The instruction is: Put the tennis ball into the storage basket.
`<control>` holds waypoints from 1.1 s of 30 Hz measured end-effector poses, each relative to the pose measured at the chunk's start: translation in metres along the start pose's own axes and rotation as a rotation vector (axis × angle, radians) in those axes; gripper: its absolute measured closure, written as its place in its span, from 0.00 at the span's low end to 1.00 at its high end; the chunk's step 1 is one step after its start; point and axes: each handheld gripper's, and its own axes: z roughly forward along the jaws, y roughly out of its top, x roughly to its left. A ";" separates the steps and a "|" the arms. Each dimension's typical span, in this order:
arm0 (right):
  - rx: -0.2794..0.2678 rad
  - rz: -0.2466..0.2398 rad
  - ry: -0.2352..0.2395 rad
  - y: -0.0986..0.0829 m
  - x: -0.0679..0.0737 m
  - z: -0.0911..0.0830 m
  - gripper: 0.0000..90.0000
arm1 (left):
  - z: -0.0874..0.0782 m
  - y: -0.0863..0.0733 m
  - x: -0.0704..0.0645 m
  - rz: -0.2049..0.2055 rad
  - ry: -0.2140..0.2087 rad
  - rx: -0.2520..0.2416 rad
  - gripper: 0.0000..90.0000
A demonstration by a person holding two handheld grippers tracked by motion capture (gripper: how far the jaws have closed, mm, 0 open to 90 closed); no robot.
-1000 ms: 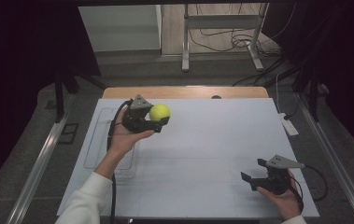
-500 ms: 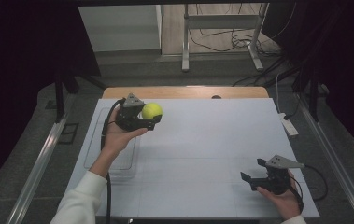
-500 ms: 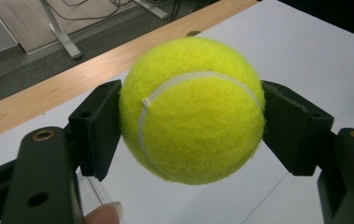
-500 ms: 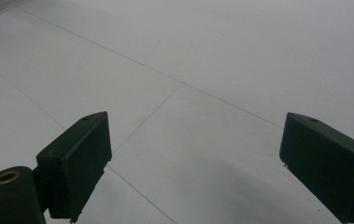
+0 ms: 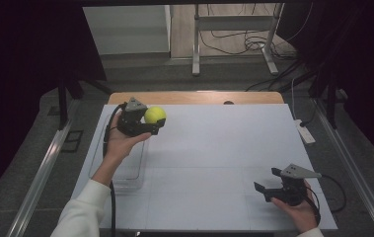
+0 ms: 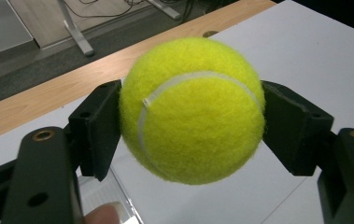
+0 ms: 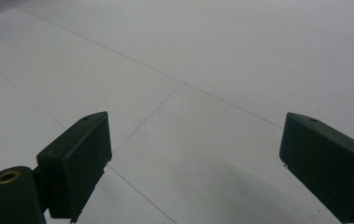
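Up near the far-left part of the white table (image 5: 214, 148), the left gripper (image 5: 151, 123) is held raised in the person's left hand (image 5: 118, 143), forearm in a white sleeve (image 5: 83, 212) coming up from the bottom edge of the high view. Its jaws point toward the table's middle and are clamped on a tennis ball (image 5: 155, 115), one pad on each side. In the left gripper view the tennis ball (image 6: 192, 109) sits squarely between the two black pads (image 6: 97, 128), pressed against both, clear of the table surface beneath it. It is bright yellow-green and fuzzy, with a pale curved seam running across its top and down its left side; no brand or lettering can be read on the face that shows. A clear plastic container (image 5: 123, 168) lies on the table just below the hand, near the left edge.

At the near-right corner, the right gripper (image 5: 268, 186) rests low in the right hand (image 5: 300, 210), its jaws spread wide with nothing between them. The right gripper view shows those pads (image 7: 79, 158) apart over bare white table marked by thin lines.
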 end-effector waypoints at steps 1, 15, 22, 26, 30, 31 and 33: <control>0.000 -0.005 0.002 0.000 0.000 0.001 0.11 | 0.000 0.000 0.001 -0.003 0.003 0.001 0.30; -0.001 -0.001 0.000 0.000 0.001 0.000 0.11 | -0.002 -0.005 0.020 -0.043 0.047 0.009 0.30; -0.002 -0.002 0.001 0.000 0.001 0.000 0.11 | -0.004 -0.008 0.029 -0.061 0.071 0.013 0.30; -0.002 -0.003 -0.001 0.000 0.001 -0.001 0.10 | -0.004 -0.010 0.033 -0.067 0.082 0.015 0.30; -0.002 0.000 0.000 0.000 0.001 0.000 0.10 | -0.004 -0.010 0.037 -0.074 0.092 0.014 0.30; 0.003 -0.003 -0.005 0.000 0.001 0.000 0.10 | -0.004 -0.010 0.038 -0.076 0.095 0.015 0.30; 0.000 -0.002 -0.004 0.000 0.001 0.000 0.10 | -0.004 -0.010 0.041 -0.081 0.101 0.019 0.30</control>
